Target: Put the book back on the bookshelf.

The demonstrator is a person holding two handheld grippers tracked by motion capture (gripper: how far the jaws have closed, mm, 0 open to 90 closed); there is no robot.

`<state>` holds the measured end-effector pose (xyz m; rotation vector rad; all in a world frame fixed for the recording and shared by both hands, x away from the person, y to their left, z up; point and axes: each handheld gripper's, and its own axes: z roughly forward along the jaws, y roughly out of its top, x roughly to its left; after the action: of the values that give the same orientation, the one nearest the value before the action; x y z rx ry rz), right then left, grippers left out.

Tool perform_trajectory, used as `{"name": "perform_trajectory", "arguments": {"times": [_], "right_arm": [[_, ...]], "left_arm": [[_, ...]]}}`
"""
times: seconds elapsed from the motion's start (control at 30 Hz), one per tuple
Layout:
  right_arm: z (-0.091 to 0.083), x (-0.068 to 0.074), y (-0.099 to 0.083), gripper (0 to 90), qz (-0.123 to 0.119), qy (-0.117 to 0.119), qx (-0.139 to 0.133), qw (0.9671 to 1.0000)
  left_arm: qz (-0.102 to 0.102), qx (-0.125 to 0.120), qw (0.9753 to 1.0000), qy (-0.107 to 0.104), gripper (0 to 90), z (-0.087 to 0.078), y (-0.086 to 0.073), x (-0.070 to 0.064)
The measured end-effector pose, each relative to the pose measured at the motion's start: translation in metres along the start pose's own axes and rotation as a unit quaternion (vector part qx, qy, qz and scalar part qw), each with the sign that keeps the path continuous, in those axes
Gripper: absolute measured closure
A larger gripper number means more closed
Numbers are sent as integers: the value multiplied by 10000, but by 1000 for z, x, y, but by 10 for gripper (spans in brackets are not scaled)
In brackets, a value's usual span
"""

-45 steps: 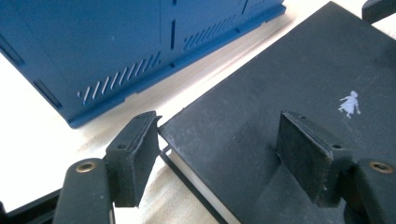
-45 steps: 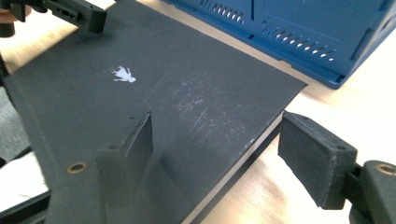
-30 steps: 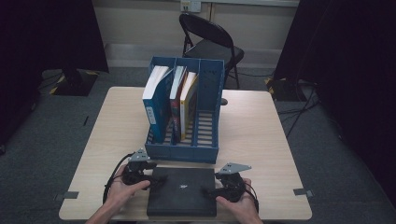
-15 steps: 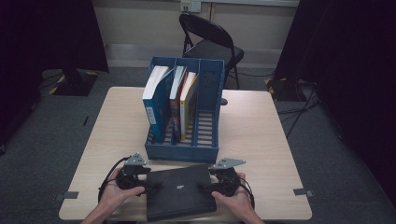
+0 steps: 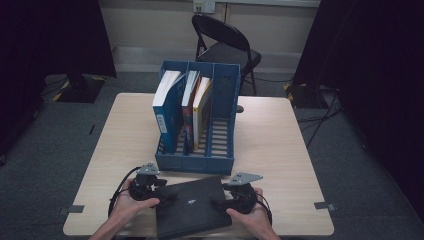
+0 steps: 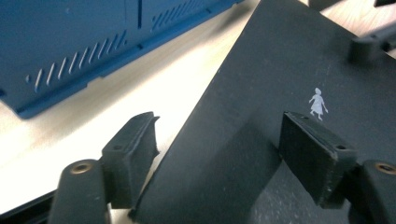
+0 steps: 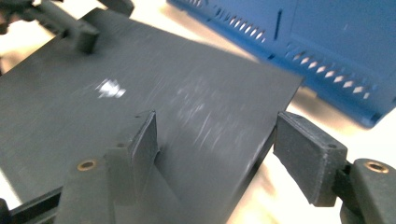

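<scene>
A black book [image 5: 192, 207] with a small white figure on its cover lies askew at the table's front edge. My left gripper [image 5: 167, 195] is at its left side and my right gripper [image 5: 217, 202] at its right side. In the left gripper view the jaws [image 6: 219, 140] stand wide, one over the book's cover [image 6: 280, 60] and one under its edge. The right gripper [image 7: 215, 140] straddles the book [image 7: 163, 74] the same way. Both are open. Just beyond stands a blue three-slot organizer [image 5: 197, 162].
Three upright books fill the organizer's left and middle slots; its right slot [image 5: 222, 135] holds nothing. The wooden table [image 5: 280, 145] spreads bare to either side. A black folding chair [image 5: 225, 45] stands behind the table. Cables loop from both grippers.
The black book has turned counter-clockwise, with its right far corner now closer to the organizer. Both hands have shifted with it, the left one pulling slightly nearer.
</scene>
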<state>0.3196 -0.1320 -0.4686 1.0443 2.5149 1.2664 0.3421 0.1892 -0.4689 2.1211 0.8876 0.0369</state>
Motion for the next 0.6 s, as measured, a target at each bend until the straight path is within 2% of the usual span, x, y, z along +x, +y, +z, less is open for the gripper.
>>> {"name": "perform_trajectory", "arguments": {"times": [0.03, 0.07, 0.13, 0.23, 0.3, 0.37, 0.5, 0.6], "right_arm": [[-3, 2, -3, 302, 9, 34, 41, 10000], [-5, 4, -4, 303, -7, 44, 40, 10000], [-10, 7, -9, 302, 36, 103, 22, 9999], [-17, 13, -16, 299, 24, 142, 39, 9999], [-19, 16, -21, 290, 16, 123, 72, 9999], [-22, 19, -26, 285, 120, 87, 7, 9999], [-26, 24, -32, 281, 114, 157, -2, 9998], [-28, 26, -35, 278, 103, 170, 38, 9998]], "left_arm": [[25, 0, 10000, 32, 286, 0, 0, -1], [49, -6, 10000, -58, 292, 1, 1, -2], [75, -37, 10000, -14, 314, 3, 1, -4], [34, -86, 9999, -51, 333, 5, 3, -4], [3, -110, 9999, -73, 342, 7, 3, -3], [5, -126, 9999, -88, 341, 8, 4, -3], [6, -168, 9999, -36, 333, 10, 5, -5], [127, -214, 9997, 27, 345, 10, 5, -8]]}}
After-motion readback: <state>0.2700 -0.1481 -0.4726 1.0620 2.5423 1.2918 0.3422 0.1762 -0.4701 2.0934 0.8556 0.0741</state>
